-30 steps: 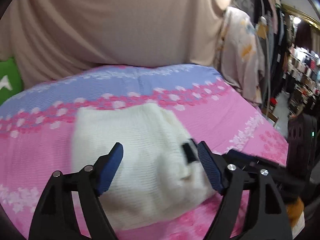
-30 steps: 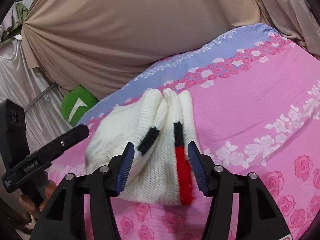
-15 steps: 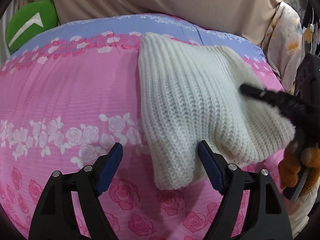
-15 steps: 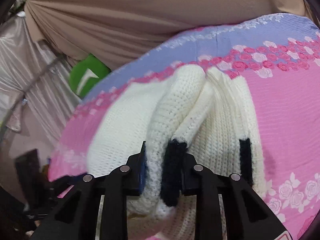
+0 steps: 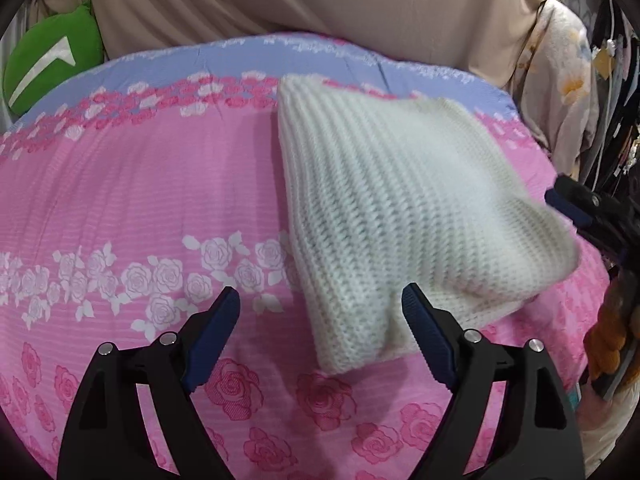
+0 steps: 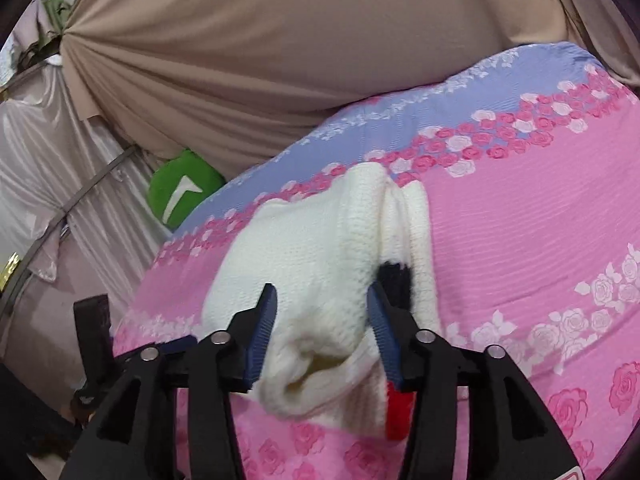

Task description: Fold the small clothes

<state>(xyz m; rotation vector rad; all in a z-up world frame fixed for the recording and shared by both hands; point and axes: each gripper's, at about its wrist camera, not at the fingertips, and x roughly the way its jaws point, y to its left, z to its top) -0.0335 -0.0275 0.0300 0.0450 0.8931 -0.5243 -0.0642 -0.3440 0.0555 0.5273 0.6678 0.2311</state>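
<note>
A small cream knitted sweater (image 5: 400, 208) lies folded on the pink rose-print bedspread (image 5: 140, 208). My left gripper (image 5: 320, 316) is open and empty, with the sweater's near corner between its fingers. In the right wrist view the sweater (image 6: 316, 248) shows black and red trim at its right edge. My right gripper (image 6: 322, 316) is open, and a bunched fold of the sweater sits between its fingers. The right gripper also shows at the right edge of the left wrist view (image 5: 580, 208).
A green cushion (image 5: 44, 64) sits at the bed's far left corner, also in the right wrist view (image 6: 180, 190). A beige drape (image 6: 280, 60) hangs behind the bed. Hanging clothes (image 5: 568, 72) stand to the right.
My right gripper was shut on the sweater's fold half a second ago and has opened. The left gripper has drawn back a little, staying open.
</note>
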